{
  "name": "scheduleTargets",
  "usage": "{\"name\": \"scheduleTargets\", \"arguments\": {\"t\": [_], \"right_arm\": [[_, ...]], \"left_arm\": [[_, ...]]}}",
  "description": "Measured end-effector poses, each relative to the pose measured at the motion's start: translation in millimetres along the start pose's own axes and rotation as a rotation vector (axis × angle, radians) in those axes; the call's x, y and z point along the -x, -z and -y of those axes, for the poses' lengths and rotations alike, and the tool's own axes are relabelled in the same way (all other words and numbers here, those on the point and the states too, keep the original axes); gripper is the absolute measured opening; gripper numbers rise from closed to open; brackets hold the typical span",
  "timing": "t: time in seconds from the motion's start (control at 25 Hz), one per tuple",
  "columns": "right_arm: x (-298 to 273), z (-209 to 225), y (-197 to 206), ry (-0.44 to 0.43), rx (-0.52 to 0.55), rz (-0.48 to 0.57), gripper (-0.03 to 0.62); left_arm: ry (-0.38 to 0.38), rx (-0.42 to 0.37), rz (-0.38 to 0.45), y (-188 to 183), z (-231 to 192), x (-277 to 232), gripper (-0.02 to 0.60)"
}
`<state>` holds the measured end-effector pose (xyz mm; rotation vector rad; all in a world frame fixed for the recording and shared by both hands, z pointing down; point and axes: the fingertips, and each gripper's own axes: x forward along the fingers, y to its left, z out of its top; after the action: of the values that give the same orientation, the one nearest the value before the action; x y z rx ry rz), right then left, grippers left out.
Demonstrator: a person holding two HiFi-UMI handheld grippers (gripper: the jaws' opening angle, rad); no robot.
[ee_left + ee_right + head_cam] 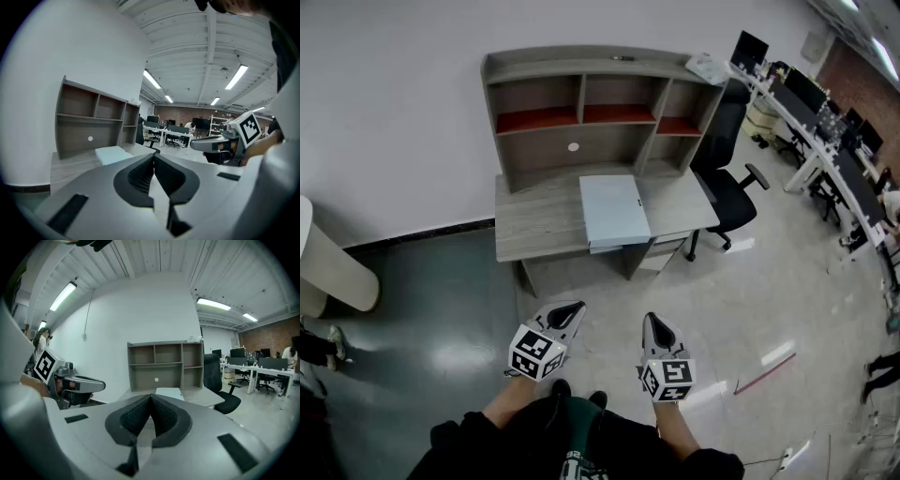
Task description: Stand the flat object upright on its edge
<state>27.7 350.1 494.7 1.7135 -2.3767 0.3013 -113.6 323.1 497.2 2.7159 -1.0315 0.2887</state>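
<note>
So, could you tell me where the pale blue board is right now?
In the head view the pale blue board lies flat on the grey desk, in front of the shelf unit, with the black office chair to its right.

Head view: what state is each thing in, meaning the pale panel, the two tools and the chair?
pale blue panel, lying flat on the desk, not yet upright
left tool, shut, empty, short of the desk
right tool, shut, empty, short of the desk
office chair, unoccupied
</note>
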Motion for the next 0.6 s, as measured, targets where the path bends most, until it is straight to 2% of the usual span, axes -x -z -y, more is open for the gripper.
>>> {"name": "scheduleTargets", "arguments": {"t": [0.24, 0.6], "right_arm": [[9.6, -7.1, -9.1, -0.046, -0.031, 0.075, 0.035], [7.7, -3.6, -9.1, -0.064, -0.042, 0.071, 0.037]], "left_arm": [[-0.013, 0.017, 0.005, 2.0, 6.7, 10.6, 0.012], [-0.024, 0.037, 0.003, 4.8, 9.5, 11.3, 0.014]]}}
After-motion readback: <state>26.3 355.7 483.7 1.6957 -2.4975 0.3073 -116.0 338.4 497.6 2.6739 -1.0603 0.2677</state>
